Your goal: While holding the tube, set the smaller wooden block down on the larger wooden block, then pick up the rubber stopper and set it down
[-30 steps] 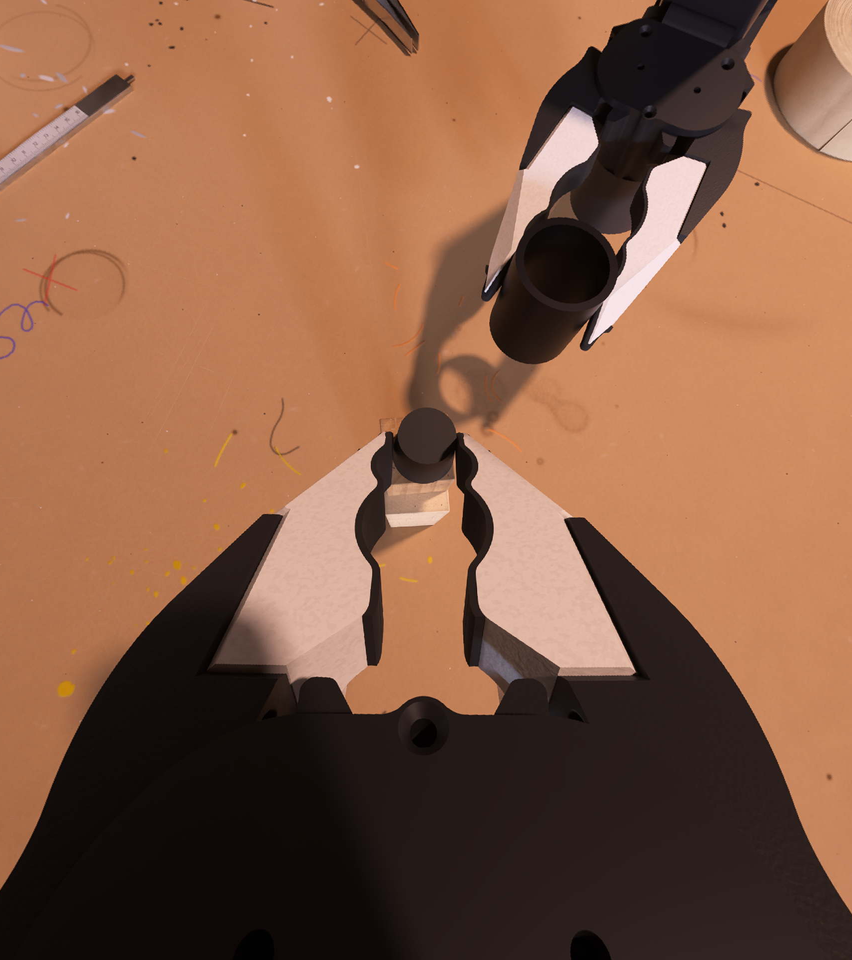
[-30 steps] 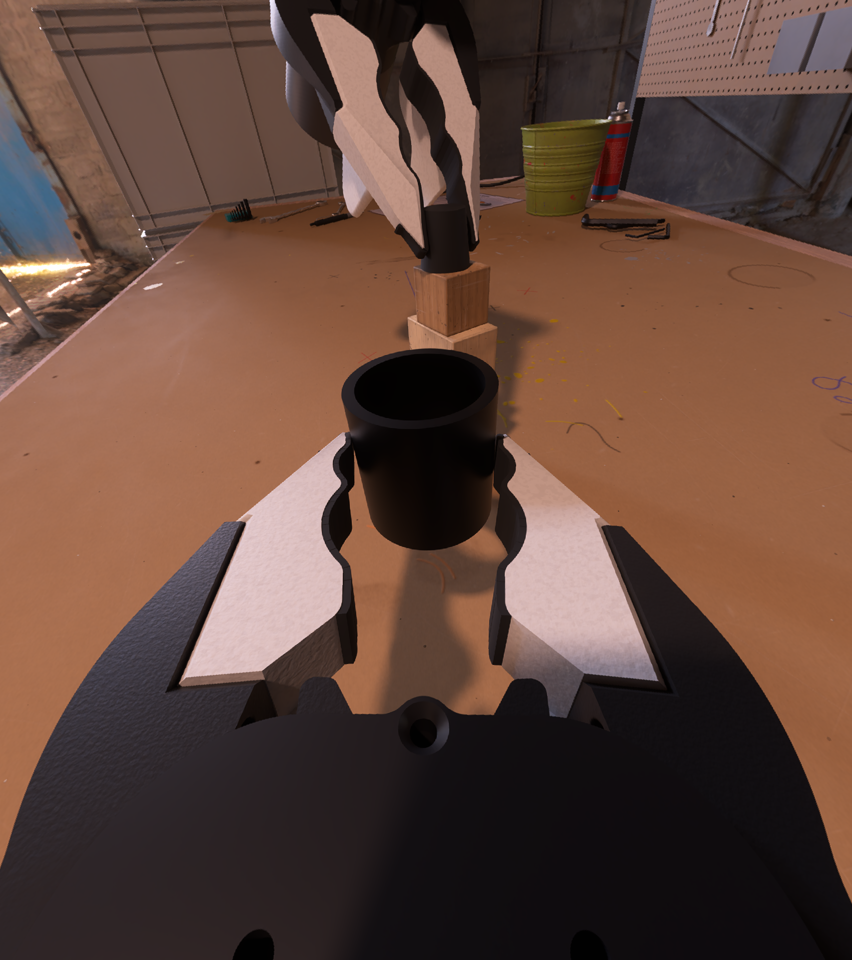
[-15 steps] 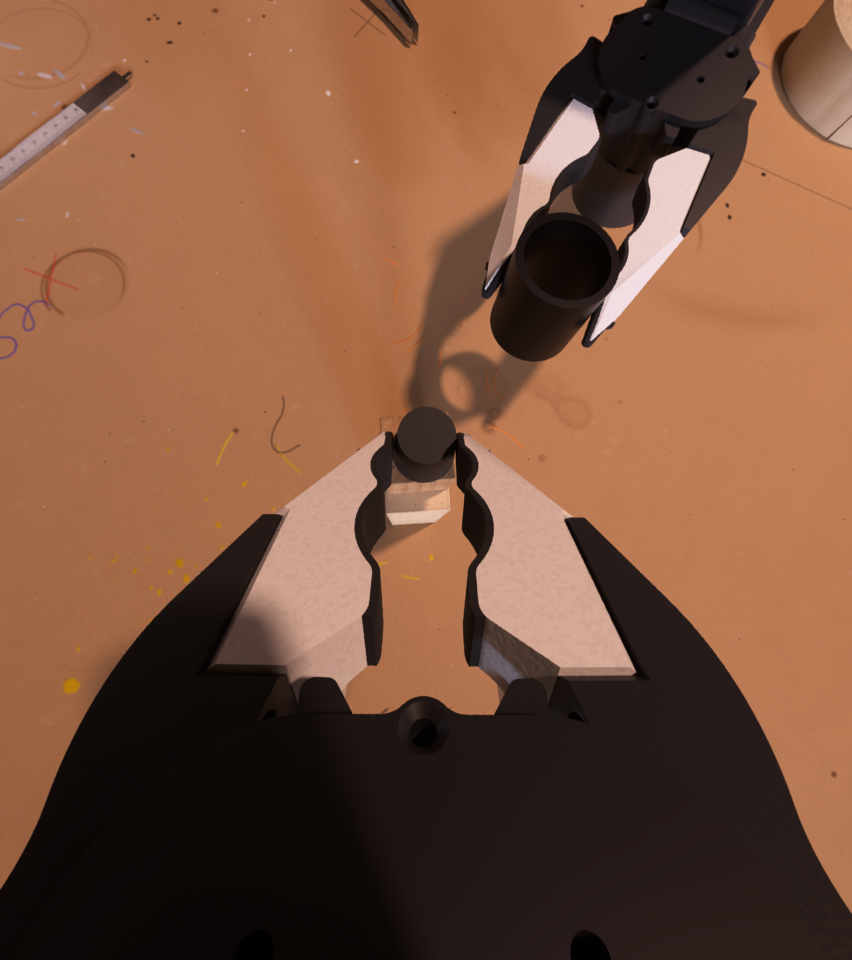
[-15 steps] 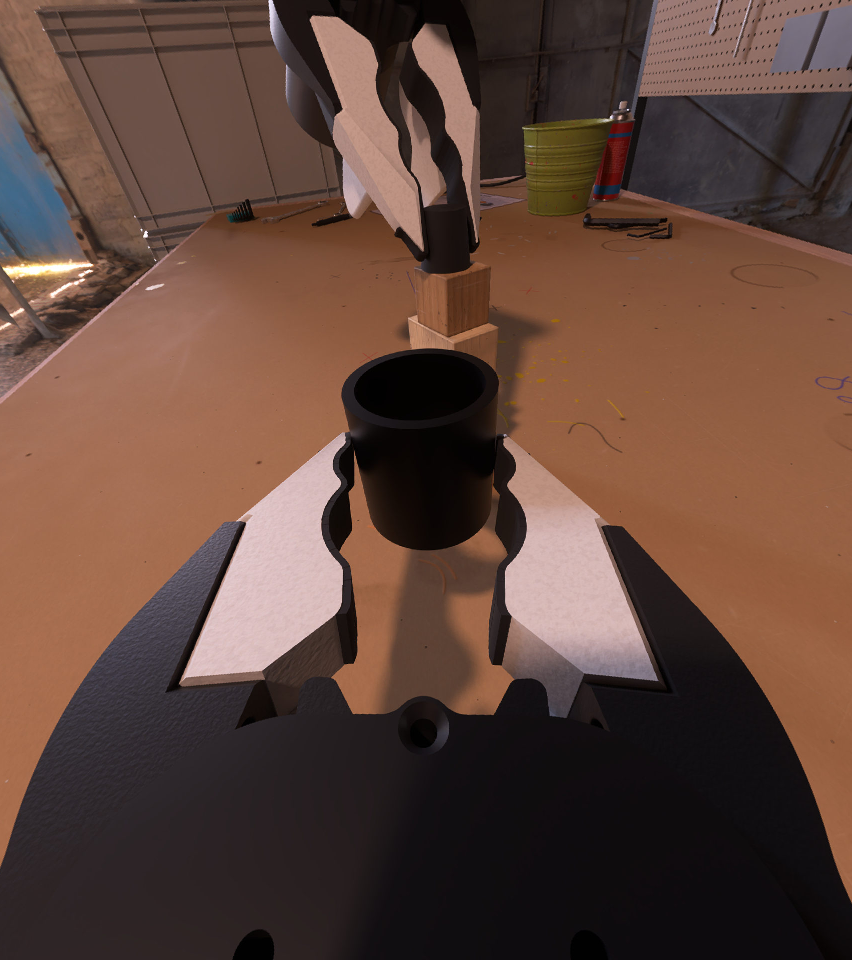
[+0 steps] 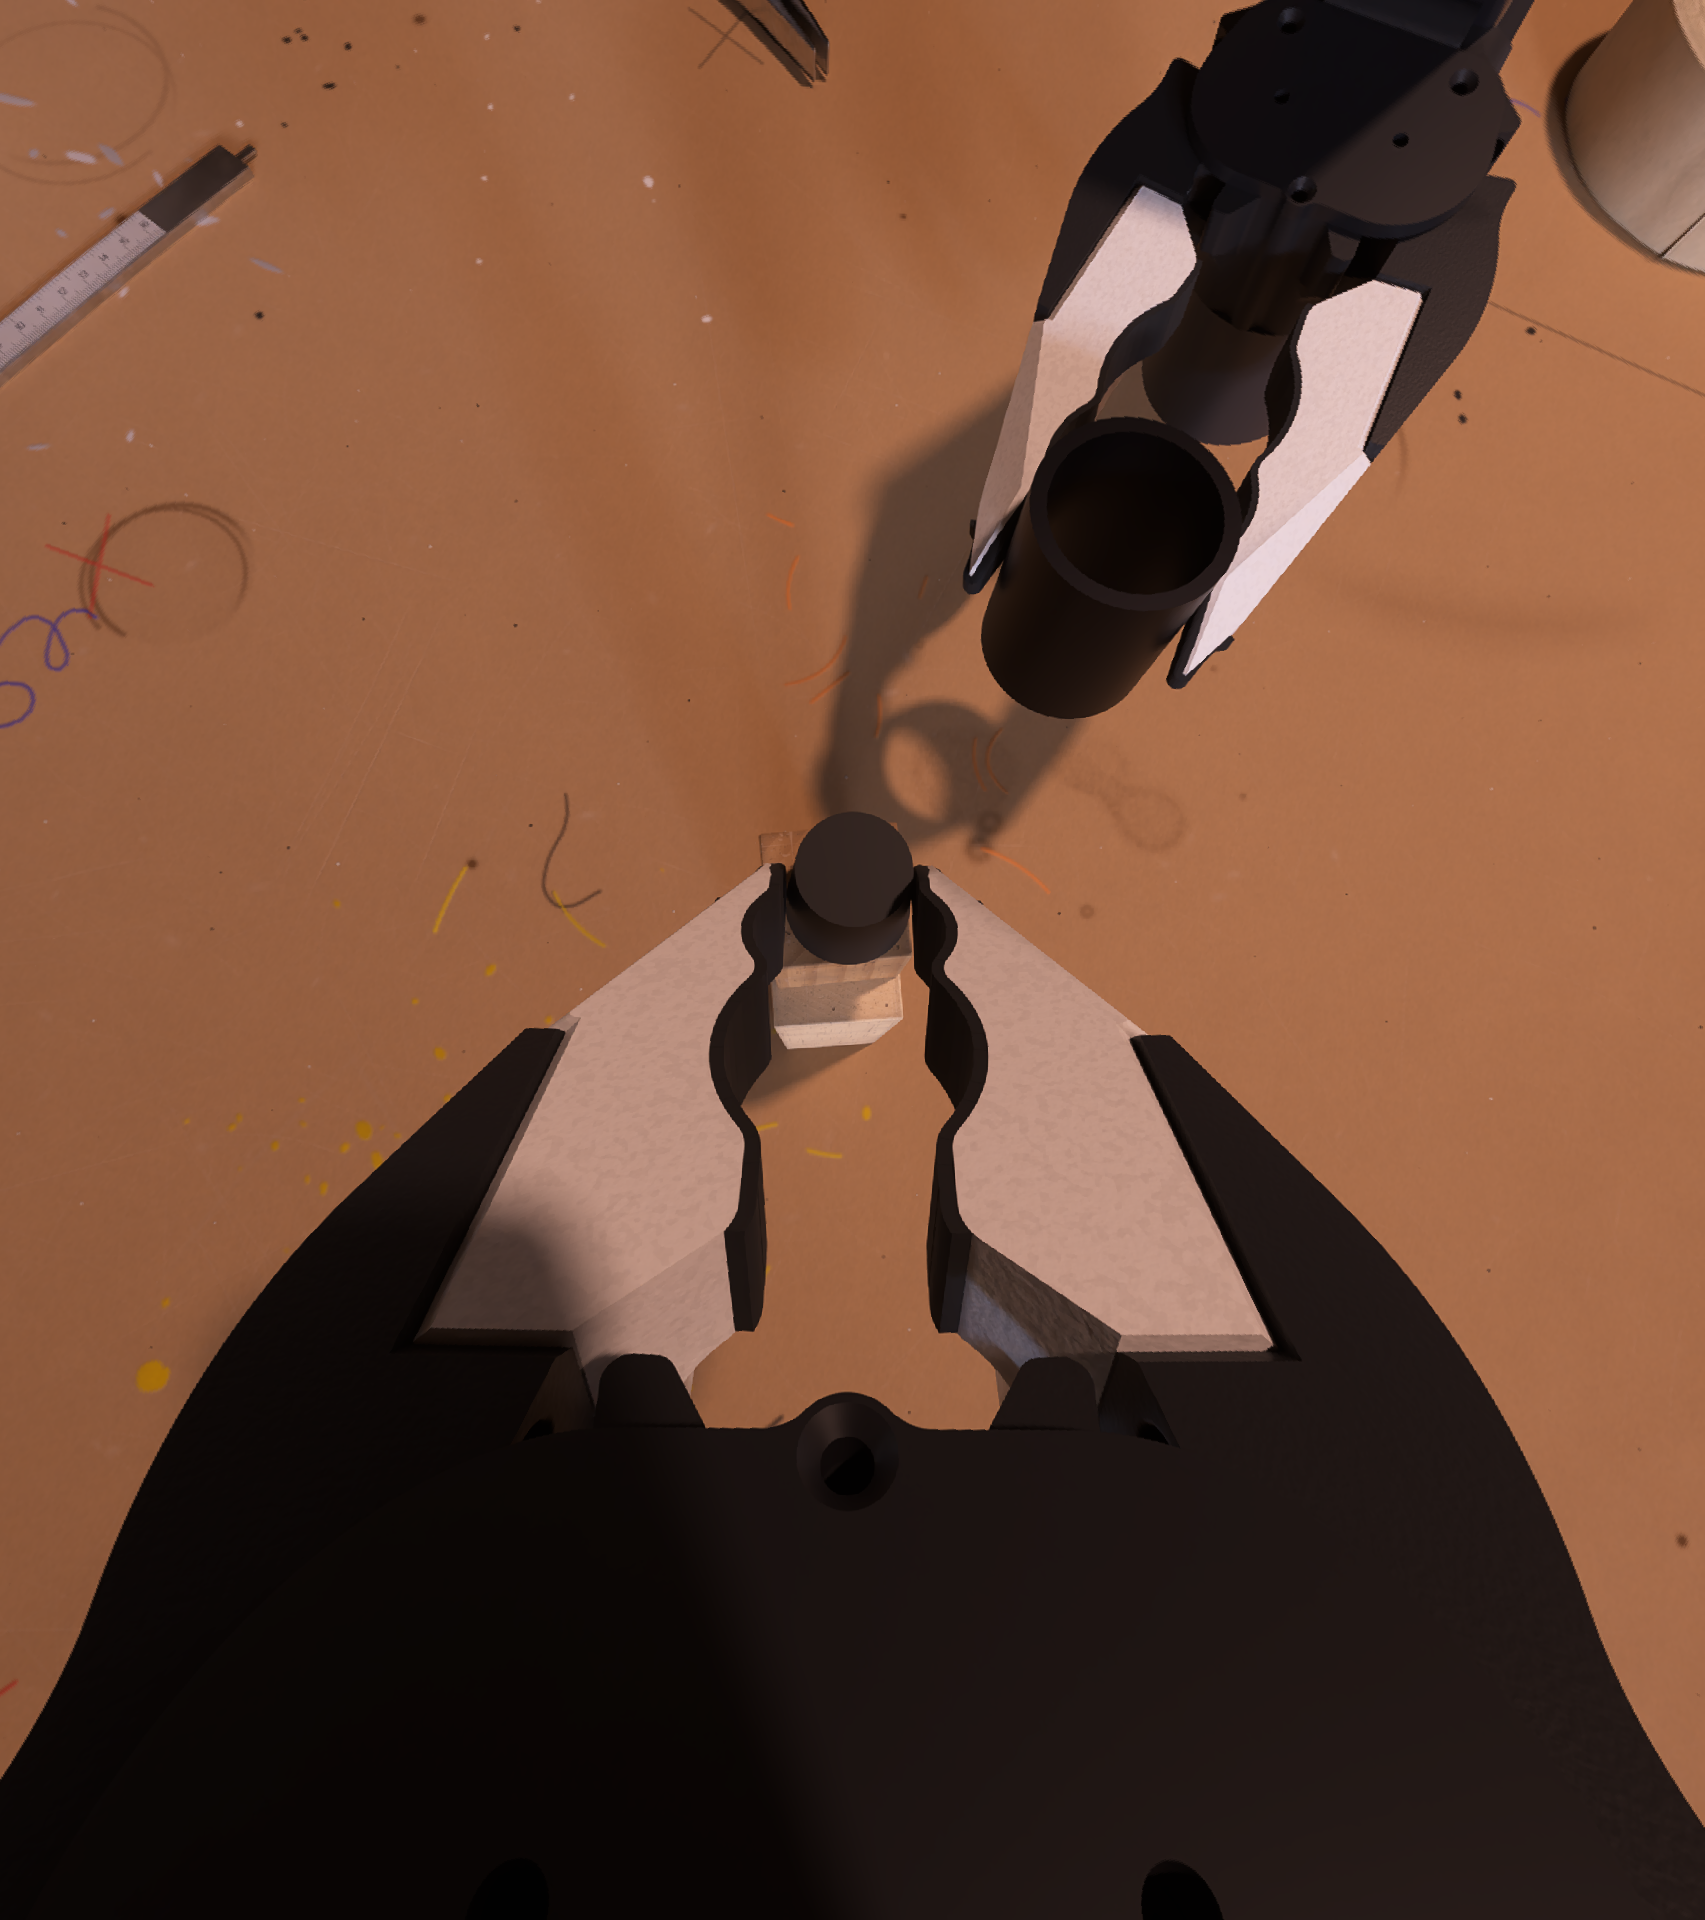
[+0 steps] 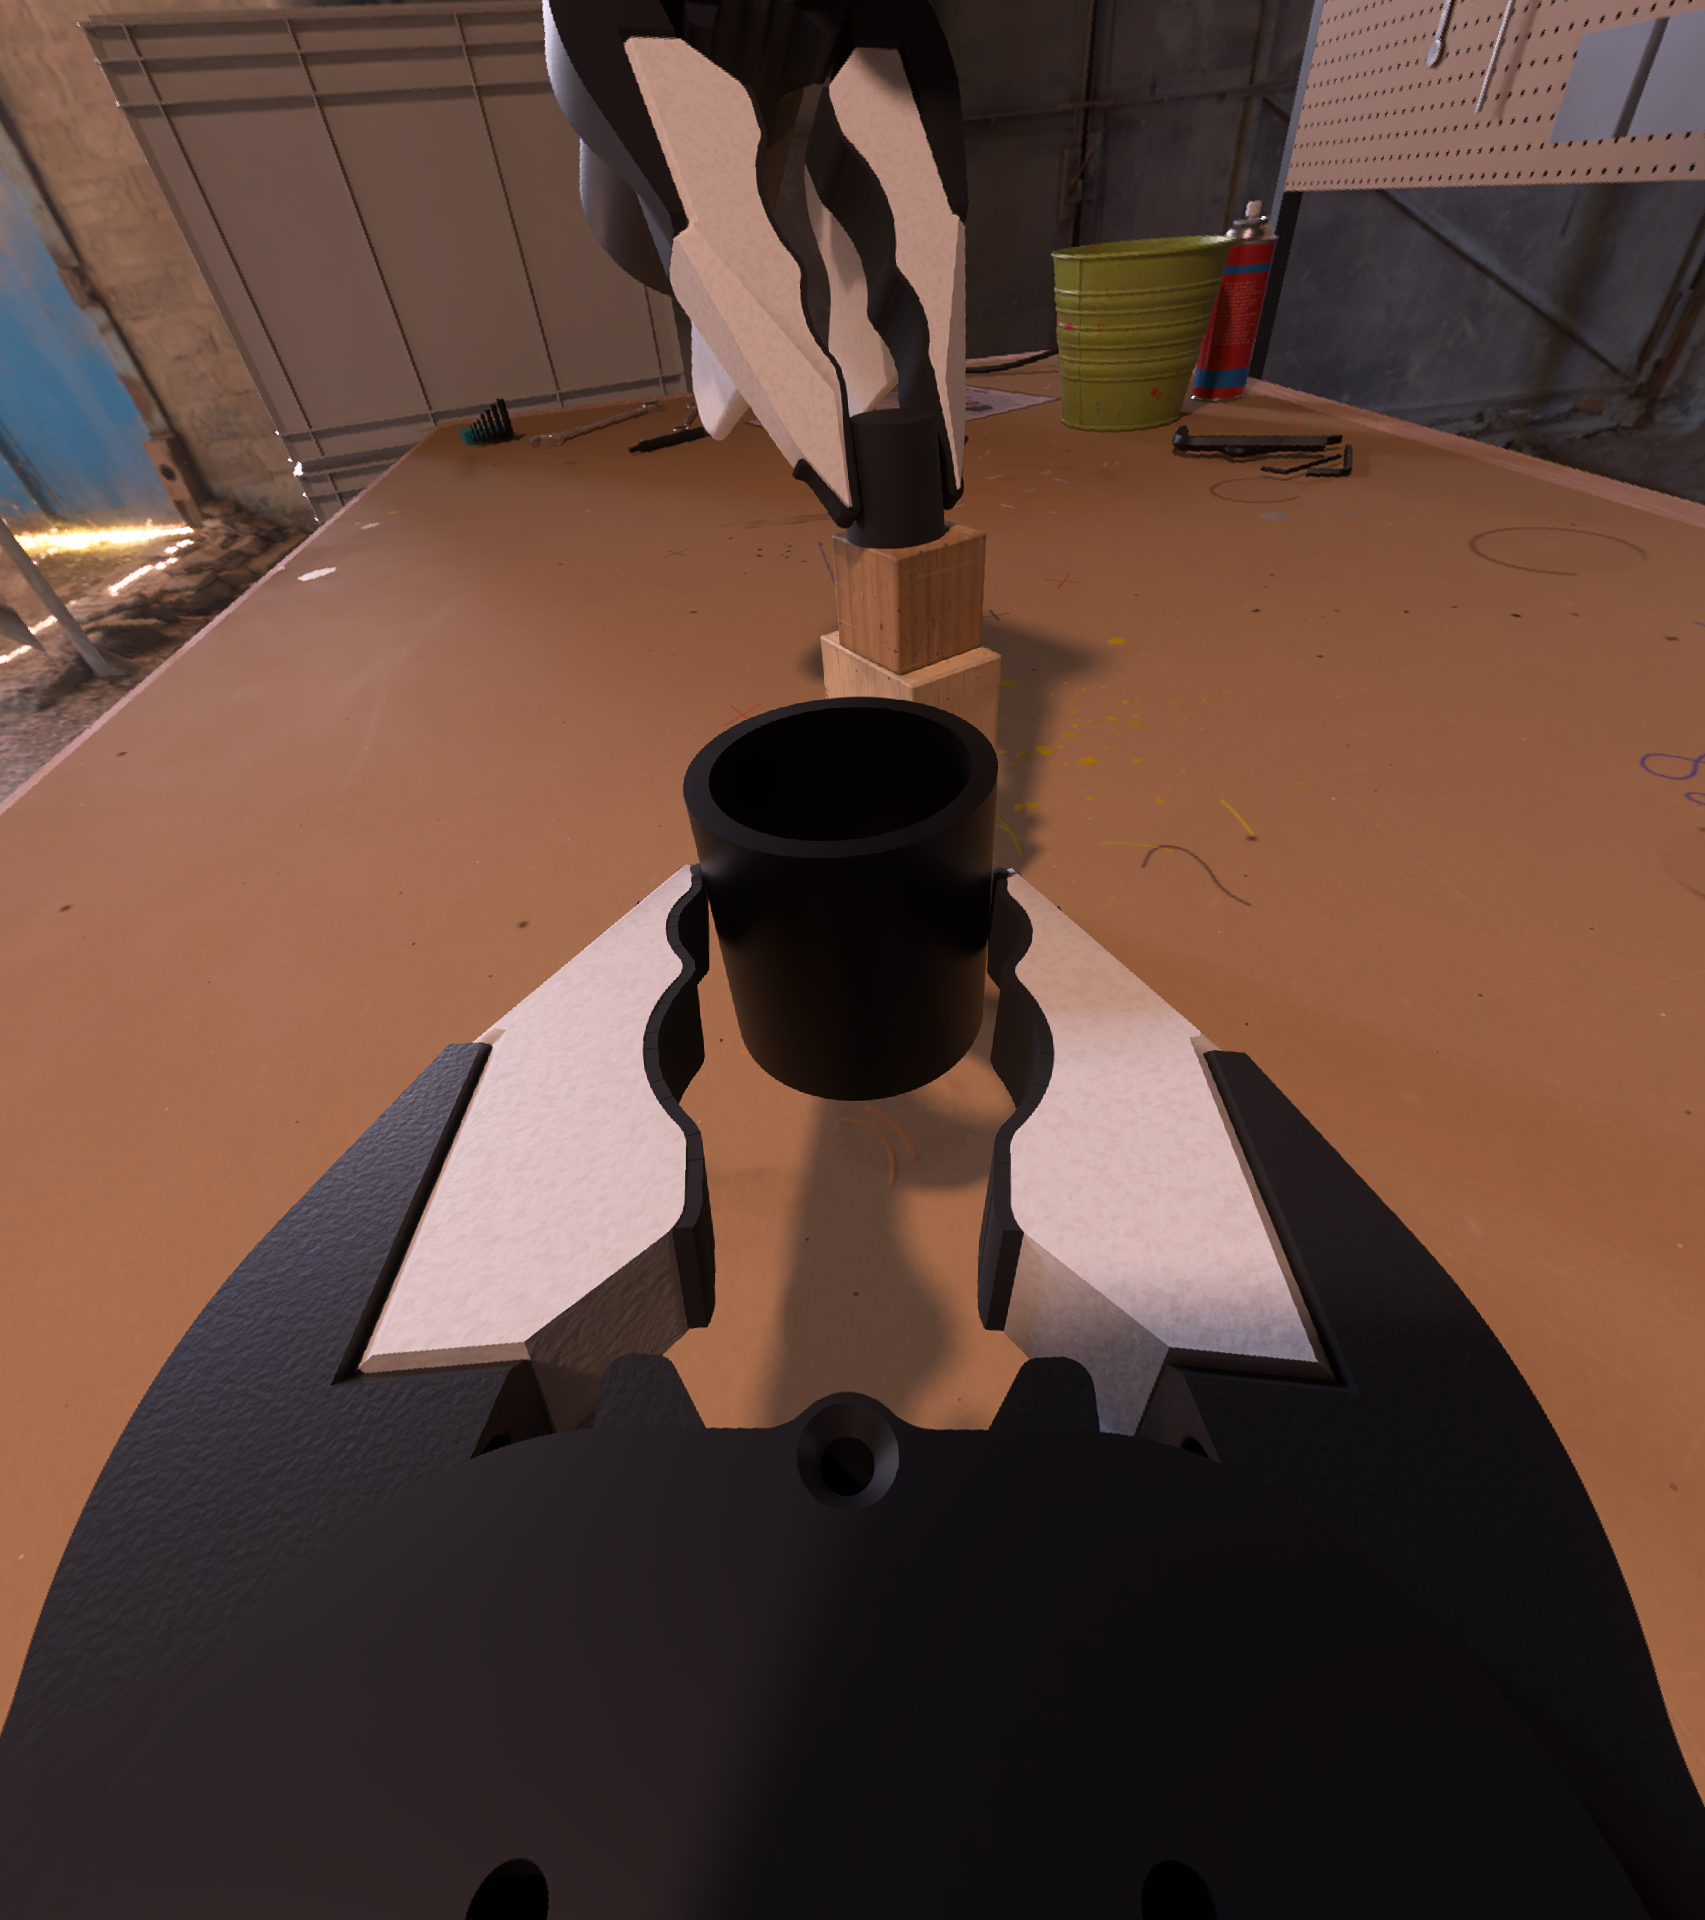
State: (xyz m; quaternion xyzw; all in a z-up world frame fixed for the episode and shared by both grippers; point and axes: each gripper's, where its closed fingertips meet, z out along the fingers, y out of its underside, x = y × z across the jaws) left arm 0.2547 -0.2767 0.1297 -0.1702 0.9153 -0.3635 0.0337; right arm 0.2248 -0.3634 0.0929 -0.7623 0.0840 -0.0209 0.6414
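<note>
My left gripper points down and is shut on the black rubber stopper. The stopper's base rests on the smaller wooden block, which stands on the larger wooden block. In the left wrist view only a strip of the wooden stack shows under the stopper. The left gripper also shows in the right wrist view. My right gripper is shut on the black tube and holds it upright above the table, just short of the stack. It also shows in the left wrist view, with the tube.
A roll of tape sits beyond the right gripper and a caliper lies at the far left. A green bucket, a spray can and hex keys stand at the table's far end.
The left wrist view has shifted very slightly. The stopper stays in the left grip on the stacked blocks, and the right gripper holds the tube in the same place.
</note>
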